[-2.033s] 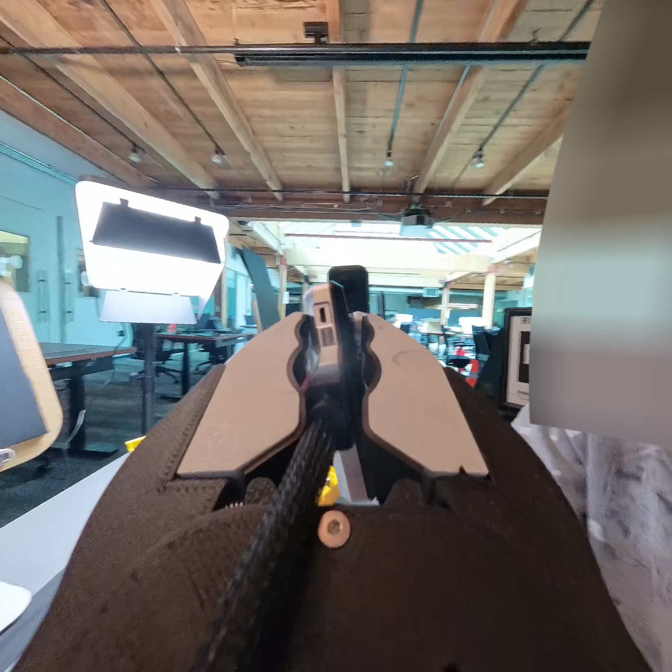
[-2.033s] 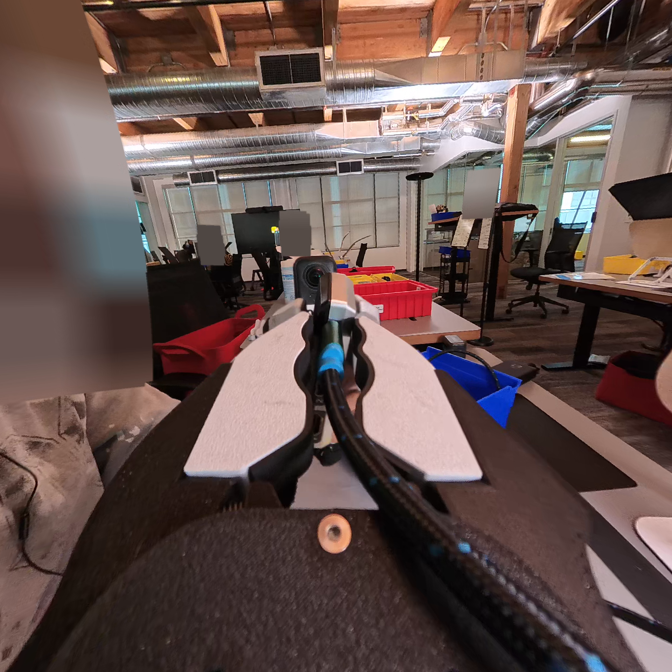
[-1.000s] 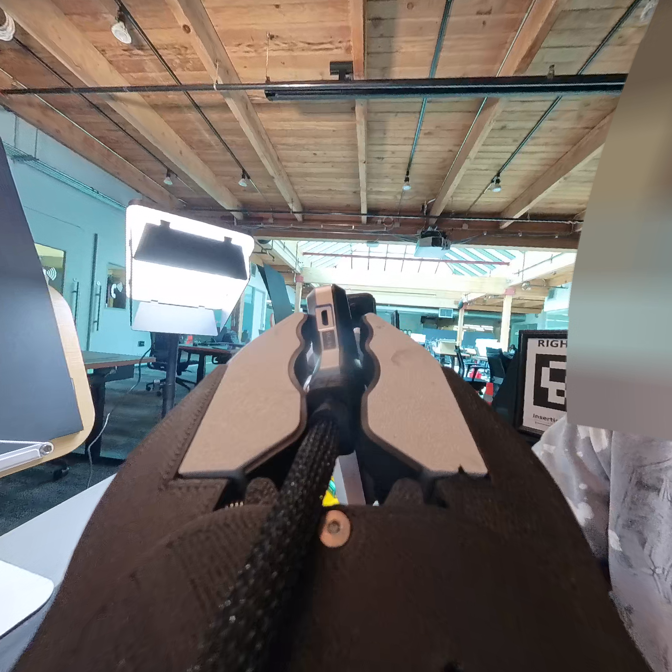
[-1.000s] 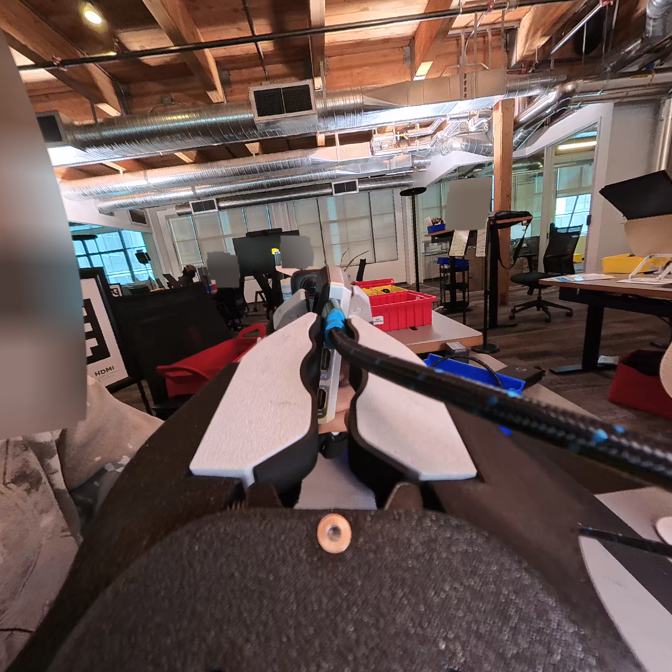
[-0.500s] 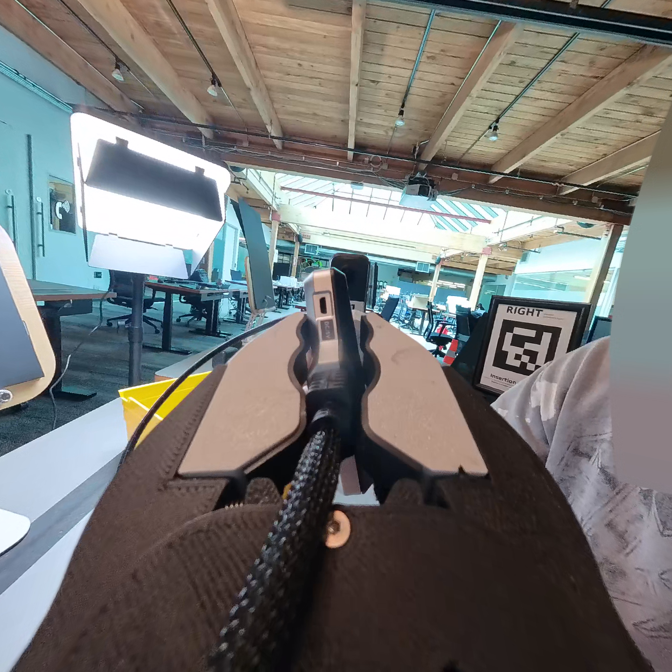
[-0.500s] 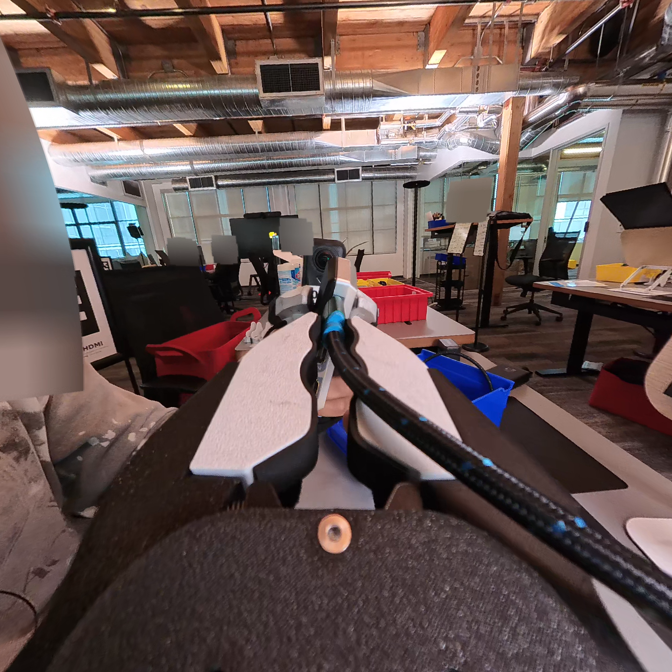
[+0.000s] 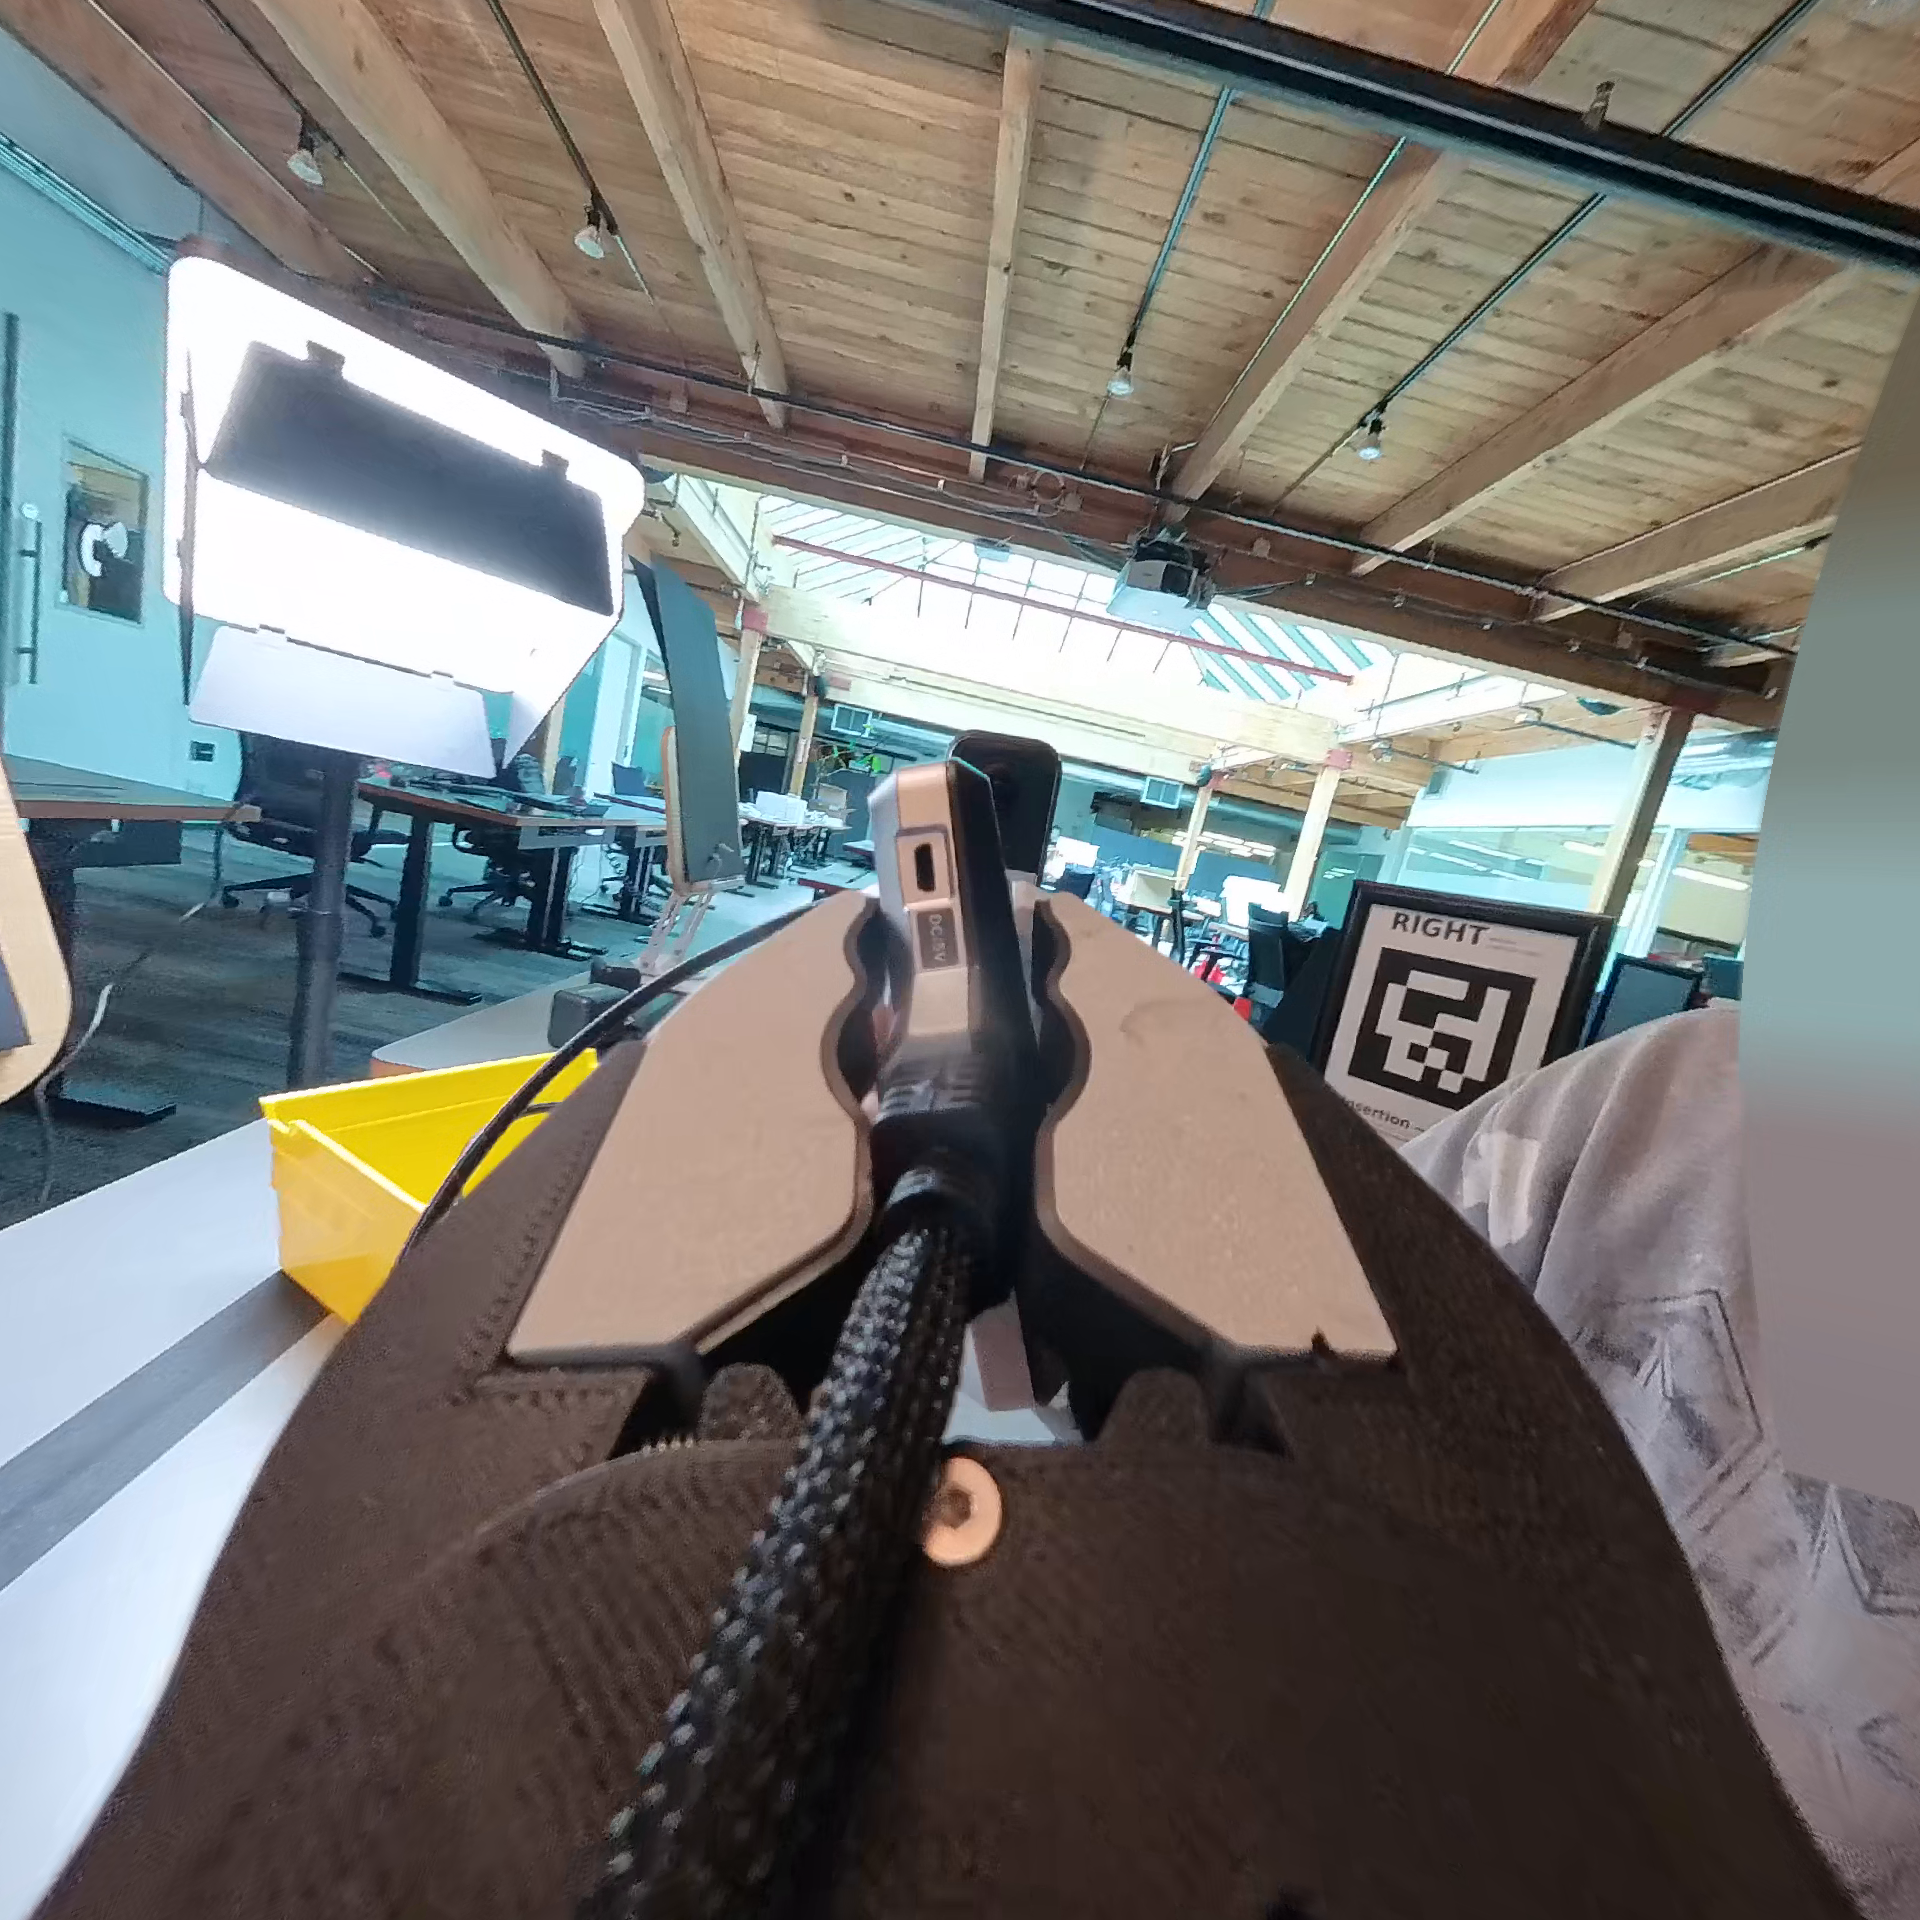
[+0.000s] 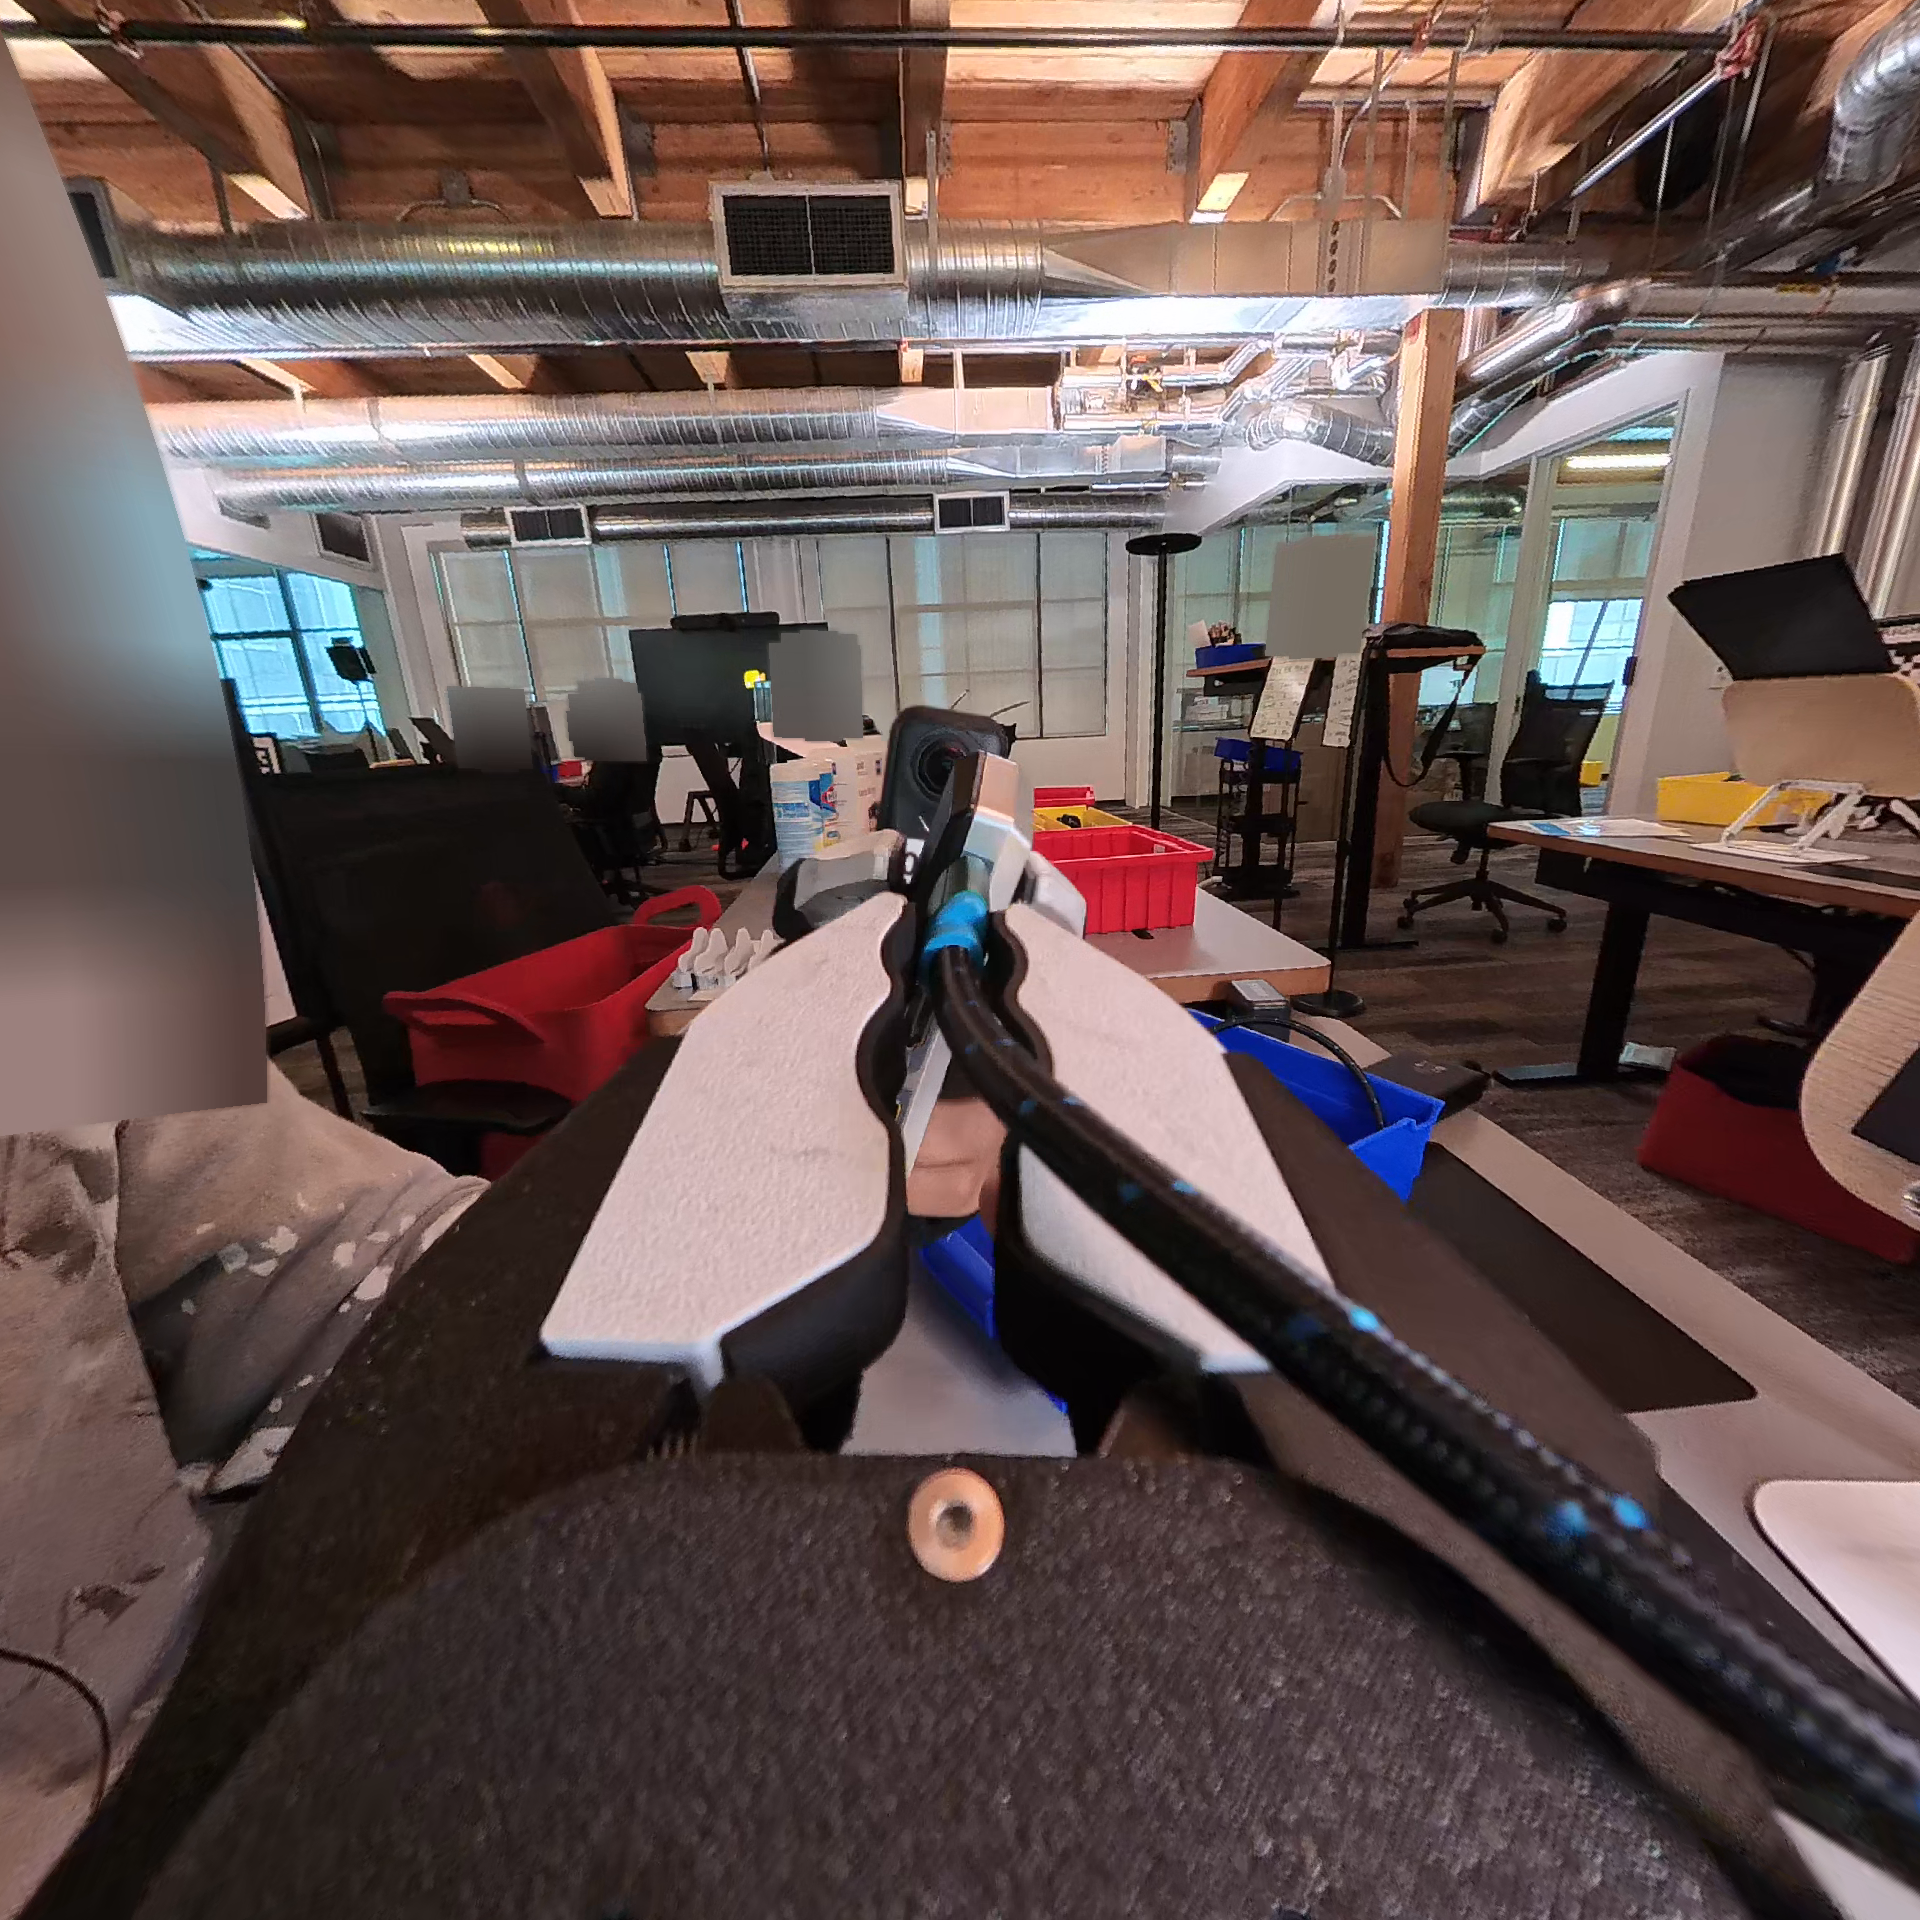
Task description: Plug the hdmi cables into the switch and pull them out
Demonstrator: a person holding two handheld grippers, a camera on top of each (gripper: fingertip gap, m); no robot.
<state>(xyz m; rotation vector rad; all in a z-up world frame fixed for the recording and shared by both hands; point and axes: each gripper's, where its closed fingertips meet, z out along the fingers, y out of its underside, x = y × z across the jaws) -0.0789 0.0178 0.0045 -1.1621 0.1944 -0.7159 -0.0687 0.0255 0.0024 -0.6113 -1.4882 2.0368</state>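
In the left wrist view my left gripper (image 7: 951, 912) is shut on the silver HDMI switch (image 7: 928, 904), which stands edge-up between the fingers. A black braided HDMI cable (image 7: 831, 1455) is plugged into the switch's near end. In the right wrist view my right gripper (image 8: 954, 912) is shut around the blue-collared plug (image 8: 956, 923) of a black, blue-flecked HDMI cable (image 8: 1195, 1184). A silver edge of the switch (image 8: 923, 1091) shows in the gap between the fingers. The left gripper (image 8: 935, 790) with its camera faces me just beyond. Both are held in the air.
A yellow bin (image 7: 416, 1132) sits on the grey table (image 7: 125, 1278) at the left. A framed marker sign (image 7: 1455, 1018) stands at the right beside a person's sleeve (image 7: 1662, 1299). A blue bin (image 8: 1340, 1122) and red bins (image 8: 1127, 878) lie beyond the right gripper.
Both views have tipped downward, bringing the yellow bin and more table into sight. The blue-flecked cable has swung lower to the right. Both grips are unchanged.
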